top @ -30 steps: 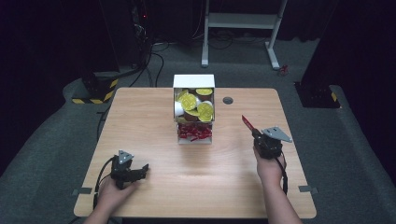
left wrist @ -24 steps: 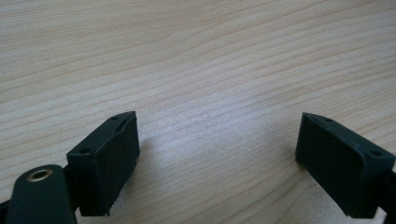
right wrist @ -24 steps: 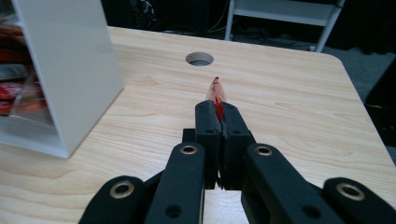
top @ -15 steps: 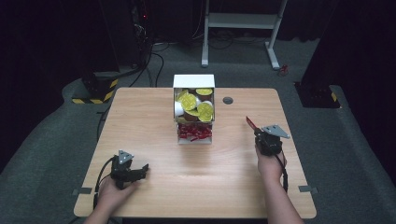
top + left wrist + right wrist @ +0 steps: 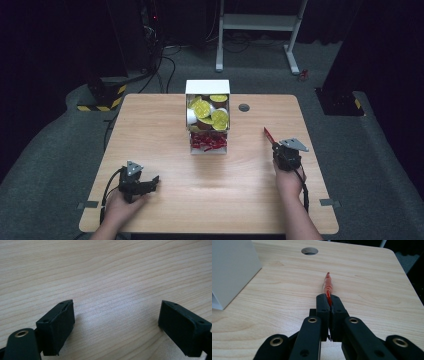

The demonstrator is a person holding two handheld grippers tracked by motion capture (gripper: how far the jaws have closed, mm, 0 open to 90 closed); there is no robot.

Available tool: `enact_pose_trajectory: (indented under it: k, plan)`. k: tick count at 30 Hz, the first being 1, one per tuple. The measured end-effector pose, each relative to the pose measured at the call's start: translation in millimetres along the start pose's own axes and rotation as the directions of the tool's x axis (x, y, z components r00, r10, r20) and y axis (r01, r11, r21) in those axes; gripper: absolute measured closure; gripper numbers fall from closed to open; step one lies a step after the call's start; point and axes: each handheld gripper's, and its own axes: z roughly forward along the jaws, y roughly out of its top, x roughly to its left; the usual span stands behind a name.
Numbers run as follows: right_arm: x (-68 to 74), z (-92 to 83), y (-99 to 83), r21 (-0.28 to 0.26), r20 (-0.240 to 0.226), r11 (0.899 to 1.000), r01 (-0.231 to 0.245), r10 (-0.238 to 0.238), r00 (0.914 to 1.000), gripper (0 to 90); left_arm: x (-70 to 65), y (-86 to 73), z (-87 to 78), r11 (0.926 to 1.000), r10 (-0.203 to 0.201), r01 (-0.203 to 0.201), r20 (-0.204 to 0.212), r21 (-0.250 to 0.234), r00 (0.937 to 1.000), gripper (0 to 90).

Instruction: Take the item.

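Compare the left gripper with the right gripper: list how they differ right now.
The left gripper has its fingers spread wide apart with nothing between them; the right gripper is shut on a red packet. In the high view the left gripper sits near the table's front left corner, while the right gripper is at the right side. Both are black and hand-held.

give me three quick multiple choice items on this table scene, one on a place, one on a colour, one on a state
1. The white box stands: A) mid-table at the far edge B) near left corner C) under the right hand
2. The thin packet in the right tongs is: A) blue B) red C) green
3. The left tongs are: A) shut on a packet B) shut, holding nothing C) open, holding nothing

Answers: 1 A, the high view shows it there; 2 B, red wrapper sticks out past the jaws; 3 C, jaws apart over bare table.
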Motion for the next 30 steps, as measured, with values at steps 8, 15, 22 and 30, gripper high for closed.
enact_pose_trajectory:
  k: [8,15,22,30]
  plan:
    - [1.5,7.4,-13.0,0.049,0.002,0.999,-0.008,0.008,1.0,87.2,0.1,0.1,-0.1,1.0,0.001,-0.001,0.0,0.002,1.0,14.1]
    - [0.6,13.4,-19.7,0.086,0.009,0.996,-0.017,0.017,0.9998,86.7,0.0,0.0,0.0,1.0,0.001,-0.001,-0.001,0.0,1.0,14.1]
    - [0.8,17.6,-24.0,0.111,0.015,0.994,-0.005,0.003,0.9999,86.3,0.2,0.0,-0.2,1.0,0.003,-0.003,-0.003,0.001,1.0,14.1]
    - [2.9,22.3,-27.1,0.127,0.011,0.992,-0.012,0.011,0.9999,84.7,0.2,0.1,-0.3,1.0,0.004,-0.004,-0.003,0.002,1.0,14.1]
